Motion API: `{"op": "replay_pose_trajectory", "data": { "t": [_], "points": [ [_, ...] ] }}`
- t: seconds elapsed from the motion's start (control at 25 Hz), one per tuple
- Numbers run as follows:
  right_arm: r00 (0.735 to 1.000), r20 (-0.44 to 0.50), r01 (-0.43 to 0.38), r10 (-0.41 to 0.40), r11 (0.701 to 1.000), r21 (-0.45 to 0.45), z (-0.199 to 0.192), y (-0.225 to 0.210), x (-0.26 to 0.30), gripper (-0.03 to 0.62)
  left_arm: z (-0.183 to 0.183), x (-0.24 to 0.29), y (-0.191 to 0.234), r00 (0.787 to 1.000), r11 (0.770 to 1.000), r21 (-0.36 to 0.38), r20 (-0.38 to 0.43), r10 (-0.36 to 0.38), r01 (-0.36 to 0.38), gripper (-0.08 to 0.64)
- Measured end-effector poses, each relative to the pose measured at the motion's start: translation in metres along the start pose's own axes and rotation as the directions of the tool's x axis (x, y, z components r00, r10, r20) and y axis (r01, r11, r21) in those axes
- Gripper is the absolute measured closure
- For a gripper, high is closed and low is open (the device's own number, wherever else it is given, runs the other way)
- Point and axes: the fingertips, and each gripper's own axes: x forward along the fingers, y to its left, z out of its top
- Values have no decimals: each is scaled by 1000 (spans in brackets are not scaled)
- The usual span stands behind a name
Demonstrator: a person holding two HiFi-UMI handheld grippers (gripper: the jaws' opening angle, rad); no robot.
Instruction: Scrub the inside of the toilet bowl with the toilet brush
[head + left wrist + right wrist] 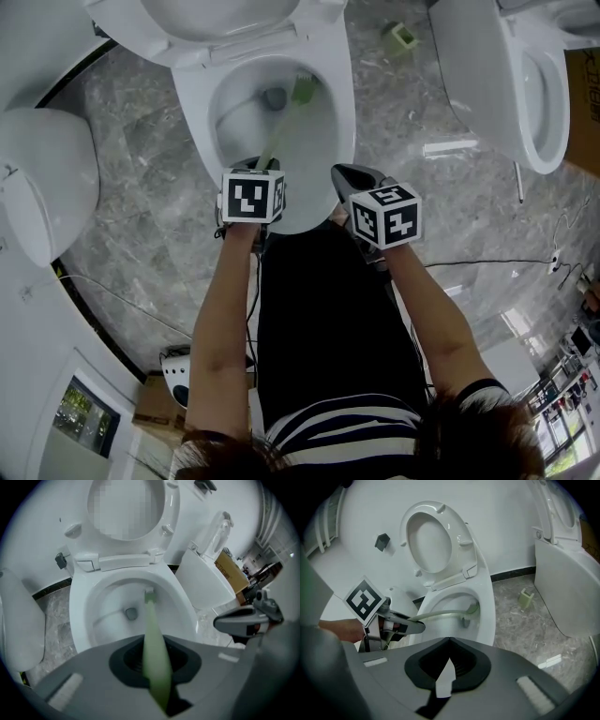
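The left gripper is found with its jaws closed on the handle of the brush. The handle is carried straight ahead of those jaws, down into the bowl. The brush head is seen at the inner wall, just past the drain. The right gripper is held with its jaws closed to a sliver and nothing between them. The bowl lies ahead of them. The seat is raised.
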Motion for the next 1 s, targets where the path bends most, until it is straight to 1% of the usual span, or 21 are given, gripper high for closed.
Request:
{"op": "replay_pose_trajectory", "data": {
  "t": [0.08,0.16,0.28,0.4,0.56,0.76,0.88,1.0],
  "points": [
    [1000,-3,-2,2,1000,-1,-2,2,1,595,5,-3,5,1000,1000,-1,18,23,-23,560],
    [1000,-4,-3,3,1000,-3,-3,4,1,597,10,-8,12,998,999,-17,43,40,-40,560],
    [1000,0,-5,5,1000,-6,-3,8,0,595,10,-16,21,996,996,-75,72,57,-52,560],
    [1000,5,-6,6,1000,-11,-2,12,-3,597,5,-24,29,995,991,-121,80,62,-52,560],
    [1000,14,-8,8,1000,-19,1,17,-7,595,-9,-38,40,994,990,-117,73,81,-73,560],
    [1000,22,-6,6,1000,-8,2,25,-15,597,-32,-61,44,993,988,-129,71,94,-84,560],
    [1000,26,-5,5,1000,-16,5,33,-24,595,-44,-79,41,994,988,-137,67,87,-78,560],
    [998,64,-14,14,1000,8,13,45,-36,597,-56,-104,39,995,987,-146,65,78,-68,560]
  ]
}}
